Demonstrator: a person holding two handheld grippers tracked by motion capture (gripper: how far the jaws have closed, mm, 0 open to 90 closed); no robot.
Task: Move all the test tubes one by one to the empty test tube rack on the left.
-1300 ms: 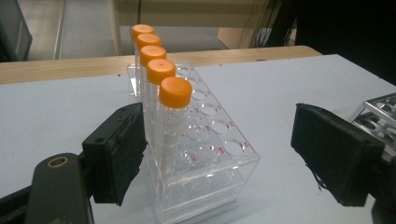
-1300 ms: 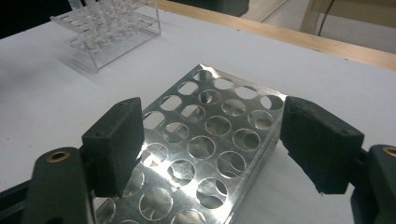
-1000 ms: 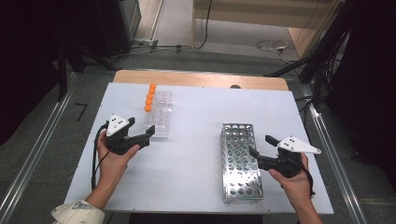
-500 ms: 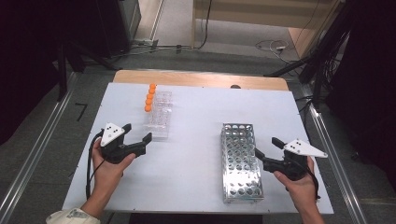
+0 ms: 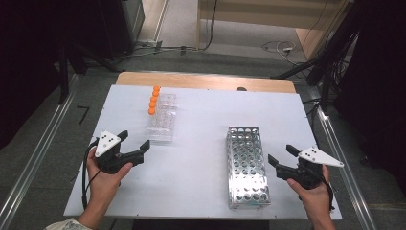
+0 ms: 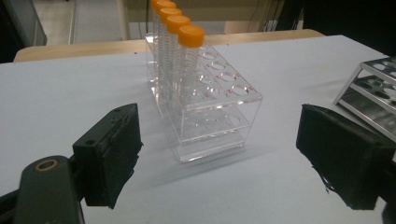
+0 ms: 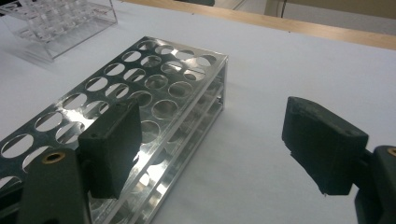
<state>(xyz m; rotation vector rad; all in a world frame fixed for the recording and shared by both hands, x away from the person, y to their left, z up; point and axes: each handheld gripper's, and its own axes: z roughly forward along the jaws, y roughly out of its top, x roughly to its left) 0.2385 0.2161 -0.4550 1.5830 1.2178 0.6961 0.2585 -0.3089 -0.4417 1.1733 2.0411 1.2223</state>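
While nothing is actually being held right now, the clear acrylic rack [image 6: 205, 107] sits just ahead of the left gripper [image 5: 131, 146], so that's the thing in play. It's a see-through plastic block with several tiers and rows of round holes, standing flat on the white table [image 5: 201, 182] toward the far left side. Along one long edge there's a single row of tubes with orange caps [image 6: 191, 35], all upright, clear bodies with printed markings you can't really read; the rest of the holes look unfilled. In the high view the orange caps [image 5: 153, 99] line the rack's left edge. Left gripper has its jaws spread wide, nothing between them, hovering near the rack's near end without touching. Over on the right side of the table is a shiny metal rack [image 5: 246, 165] full of round holes, lying lengthwise. The right gripper [image 5: 282, 162] is just beside its near right edge, jaws also spread apart and holding nothing.
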